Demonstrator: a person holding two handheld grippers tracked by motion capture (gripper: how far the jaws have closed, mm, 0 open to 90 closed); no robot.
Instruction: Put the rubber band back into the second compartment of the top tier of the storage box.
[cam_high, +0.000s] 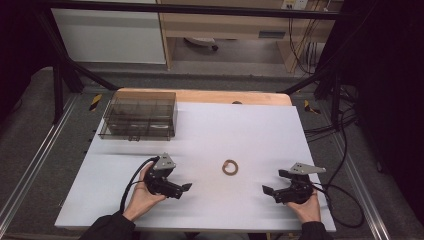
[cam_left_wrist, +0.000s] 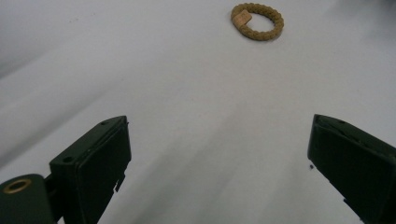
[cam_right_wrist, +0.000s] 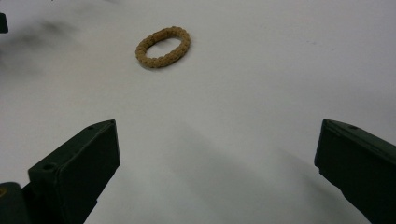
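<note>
High view: a tan braided ring (cam_high: 230, 167) lies flat on the white table (cam_high: 240, 130), taken here as the landmark. The left gripper (cam_high: 181, 191) sits to the ring's left and a little nearer the person, held in the left hand (cam_high: 145, 192); the right gripper (cam_high: 272, 186) sits to the ring's right, also nearer the person, held in the right hand (cam_high: 306, 205). Both are well apart from the ring, with bare white surface between each and the ring.

Left gripper view: jaws spread wide, nothing between them; the ring (cam_left_wrist: 257, 21) lies ahead and right of centre, with a small pale tag on its near-left side. Open table all the way from jaw tips to ring.

Right gripper view: jaws also spread wide, empty; the ring (cam_right_wrist: 163, 47) lies ahead and left of centre, again with clear surface in front.

Beyond the ring, toward the far-left corner of the table, stands a clear plastic compartment box (cam_high: 139, 115), well apart from the ring, its far side near the table's far edge. A strip of wooden board (cam_high: 260, 97) shows along that far edge. The ring lies roughly midway between the table's left and right edges, and nearer the person's edge than the far one. Wide free room surrounds the ring on every side; cables (cam_high: 345, 200) trail off the table's right edge, clear of the ring.
</note>
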